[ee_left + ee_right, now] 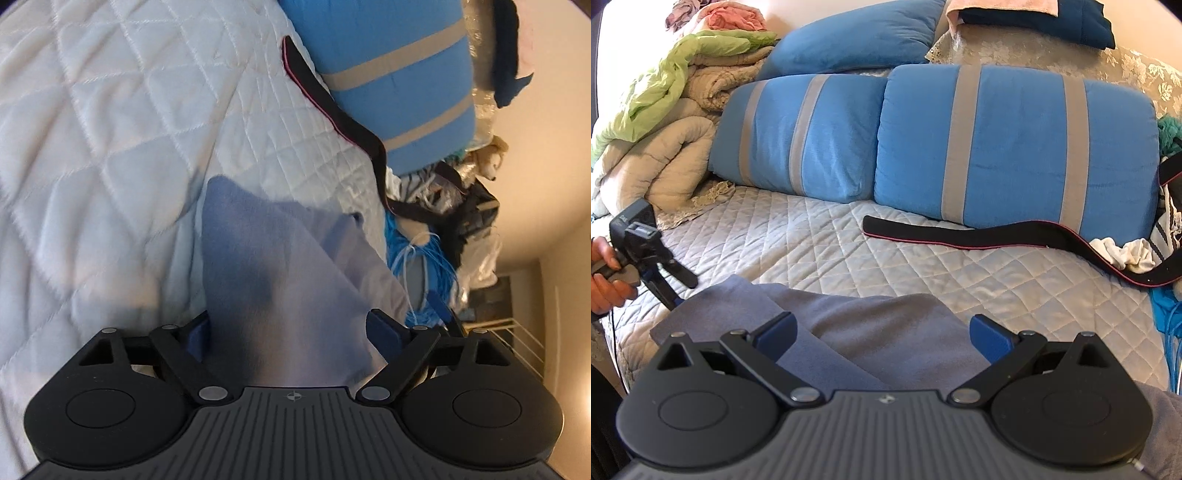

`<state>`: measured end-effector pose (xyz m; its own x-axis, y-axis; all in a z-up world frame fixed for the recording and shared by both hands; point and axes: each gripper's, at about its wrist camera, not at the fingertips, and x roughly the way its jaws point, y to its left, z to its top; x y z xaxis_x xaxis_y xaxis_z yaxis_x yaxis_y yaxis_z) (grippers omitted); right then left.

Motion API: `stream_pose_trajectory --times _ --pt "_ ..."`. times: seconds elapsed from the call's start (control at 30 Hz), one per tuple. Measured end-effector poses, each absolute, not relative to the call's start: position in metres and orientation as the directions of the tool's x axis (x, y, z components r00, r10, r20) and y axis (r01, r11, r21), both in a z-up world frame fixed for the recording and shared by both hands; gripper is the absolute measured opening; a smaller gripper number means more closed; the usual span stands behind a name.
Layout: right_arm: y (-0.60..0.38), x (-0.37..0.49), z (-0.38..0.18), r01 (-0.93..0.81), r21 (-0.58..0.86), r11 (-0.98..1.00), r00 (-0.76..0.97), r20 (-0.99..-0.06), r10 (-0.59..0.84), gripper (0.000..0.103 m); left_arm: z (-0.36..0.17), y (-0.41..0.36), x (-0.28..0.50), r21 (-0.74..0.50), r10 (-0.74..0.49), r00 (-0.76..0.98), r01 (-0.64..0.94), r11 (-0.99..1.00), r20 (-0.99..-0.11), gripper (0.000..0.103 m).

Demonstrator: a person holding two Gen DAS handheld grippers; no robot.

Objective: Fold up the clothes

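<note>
Nearest the right wrist camera, the right gripper hangs low over a soft, matte grey-blue fabric garment, its blue-padded fingers spread wide with the cloth passing under the gap and nothing pinched between them. The garment lies at the near edge of the pale quilted bedspread, rumpled into broad ridges, with one flap laid over another so that a diagonal edge runs toward the camera; that reads as a fold partly made, though a loose heap would look much the same.

The left gripper also stands with its fingers apart, the same cloth rising between them and draping close to the lens. In the right wrist view a hand holds this tool at the garment's left corner, fingertips low by the cloth edge, seemingly placed to take or let go of that corner; which of the two cannot be told. The two tools sit at opposite sides of the garment, probably so a fold can be carried across evenly.

The bedspread's stitched diamonds give a flat, slightly slick surface. Behind lie plump blue pillows with grey stripes, and a long black strap edged in pink curves just before them, well apart from the garment
</note>
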<state>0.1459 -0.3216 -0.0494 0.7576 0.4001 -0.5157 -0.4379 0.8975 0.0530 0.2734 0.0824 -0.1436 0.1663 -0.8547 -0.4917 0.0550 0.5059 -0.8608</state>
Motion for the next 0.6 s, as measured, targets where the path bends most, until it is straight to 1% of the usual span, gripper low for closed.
stream_pose_trajectory --times 0.03,0.1,0.13,0.17,0.2,0.23,0.27,0.37,0.5,0.6 --pt "-0.321 0.146 -0.049 -0.44 0.05 0.897 0.758 -0.515 0.4 0.103 -0.144 0.08 0.275 -0.861 -0.853 0.173 0.05 0.507 -0.492 0.084" --pt "-0.319 0.145 -0.049 -0.443 0.044 0.895 0.758 -0.515 0.4 0.103 -0.145 0.081 0.275 -0.868 -0.858 0.182 0.041 0.495 -0.48 0.081" --pt "-0.319 0.145 -0.049 -0.445 0.041 0.895 0.758 -0.514 0.401 0.103 -0.146 0.084 0.274 -0.868 -0.857 0.183 0.035 0.496 -0.482 0.069" --pt "-0.318 0.145 -0.049 -0.447 0.038 0.894 0.758 -0.514 0.401 0.103 -0.148 0.087 0.273 -0.867 -0.855 0.184 0.025 0.498 -0.486 0.048" --pt "-0.317 0.145 -0.049 -0.448 0.035 0.893 0.759 -0.514 0.401 0.103 -0.152 0.092 0.271 -0.863 -0.847 0.186 -0.006 0.505 -0.497 0.036" --pt "-0.317 0.145 -0.049 -0.448 0.035 0.893 0.758 -0.515 0.4 0.103 -0.157 0.096 0.27 -0.859 -0.84 0.192 -0.035 0.51 -0.507 0.021" --pt "-0.317 0.146 -0.049 -0.445 0.038 0.895 0.757 -0.517 0.398 0.103 -0.16 0.098 0.268 -0.853 -0.832 0.196 -0.053 0.52 -0.519 0.019" --pt "-0.319 0.148 -0.05 -0.434 0.049 0.9 0.756 -0.524 0.393 0.103 -0.145 0.089 0.266 -0.794 -0.781 0.209 0.038 0.607 -0.588 0.015" --pt "-0.321 0.15 -0.051 -0.422 0.052 0.905 0.756 -0.531 0.382 0.103 -0.126 0.078 0.264 -0.69 -0.705 0.238 0.154 0.707 -0.669 0.014" --pt "-0.321 0.15 -0.051 -0.417 0.043 0.908 0.76 -0.53 0.375 0.103 -0.114 0.08 0.265 -0.651 -0.683 0.239 0.207 0.73 -0.69 0.013"
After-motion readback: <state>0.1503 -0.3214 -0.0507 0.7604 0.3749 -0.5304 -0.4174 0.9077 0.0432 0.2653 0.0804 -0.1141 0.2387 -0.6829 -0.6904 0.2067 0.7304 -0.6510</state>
